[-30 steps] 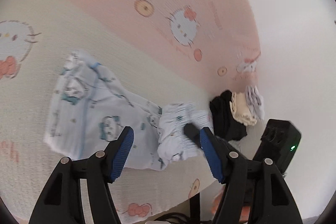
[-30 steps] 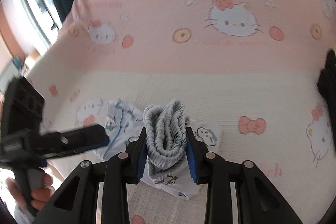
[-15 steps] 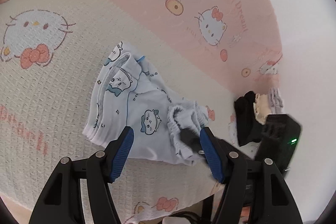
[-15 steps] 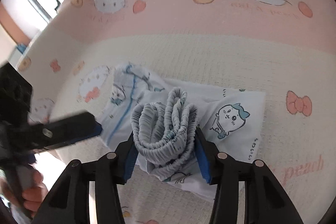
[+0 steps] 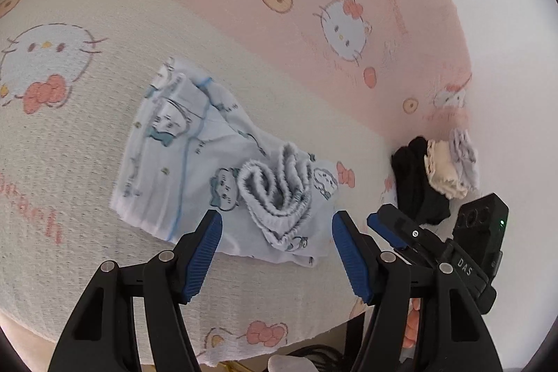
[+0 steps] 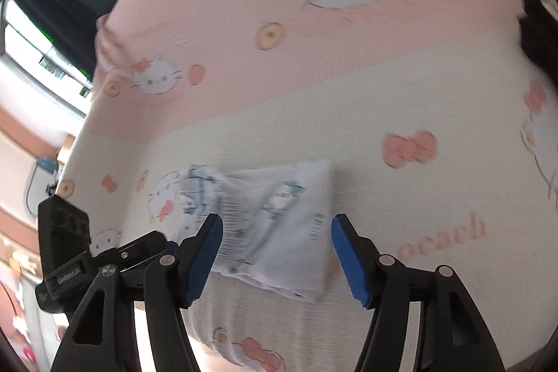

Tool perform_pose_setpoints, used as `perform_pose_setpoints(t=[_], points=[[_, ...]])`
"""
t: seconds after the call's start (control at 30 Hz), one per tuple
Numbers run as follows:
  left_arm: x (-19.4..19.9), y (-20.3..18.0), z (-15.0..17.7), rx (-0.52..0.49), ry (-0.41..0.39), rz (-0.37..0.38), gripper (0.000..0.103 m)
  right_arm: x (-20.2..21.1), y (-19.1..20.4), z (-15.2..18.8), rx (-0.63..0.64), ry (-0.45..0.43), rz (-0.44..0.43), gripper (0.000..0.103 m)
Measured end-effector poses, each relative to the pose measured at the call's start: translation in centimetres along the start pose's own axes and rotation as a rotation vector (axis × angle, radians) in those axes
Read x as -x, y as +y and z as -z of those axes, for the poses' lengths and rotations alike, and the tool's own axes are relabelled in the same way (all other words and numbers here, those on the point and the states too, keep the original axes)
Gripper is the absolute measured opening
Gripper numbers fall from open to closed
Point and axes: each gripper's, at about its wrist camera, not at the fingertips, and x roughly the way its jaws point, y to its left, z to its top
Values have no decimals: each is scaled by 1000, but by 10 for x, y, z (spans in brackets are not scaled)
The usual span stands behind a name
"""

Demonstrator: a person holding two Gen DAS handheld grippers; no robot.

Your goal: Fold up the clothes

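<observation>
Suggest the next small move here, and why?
Probably bring the left claw down onto the bunched elastic waistband and spread it flat. Both claws are open and empty; the right claw hangs above the garment. The printed shorts lie on the blanket with the waistband crumpled.

Bright, soft daylight; right wrist view motion-blurred (left sharper), fisheye edges curved and dark.

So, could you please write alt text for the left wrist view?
A light blue cartoon-print garment lies on a pink-and-cream blanket, its elastic waistband bunched on top, just beyond the open left hand-held gripper. The right hand-held gripper enters at right, near small folded clothes.
</observation>
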Motion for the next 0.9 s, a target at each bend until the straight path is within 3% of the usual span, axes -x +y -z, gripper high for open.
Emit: perform_pose_setpoints(t=[0.2, 0.43, 0.67, 0.77, 0.9], points=[[-22, -15, 3, -80, 20, -52, 63, -13, -26, 4, -89, 40, -9, 64], [-51, -25, 6, -150, 65, -172, 63, -28, -37, 5, -132, 81, -31, 64], [-63, -29, 7, -215, 25, -290, 63, -37, -37, 9, -133, 89, -23, 64], [-63, -32, 7, -230, -14, -283, 63, -40, -35, 11, -117, 84, -13, 64], [-57, -25, 9, -210, -77, -271, 36, -46, -31, 13, -99, 73, 6, 64]])
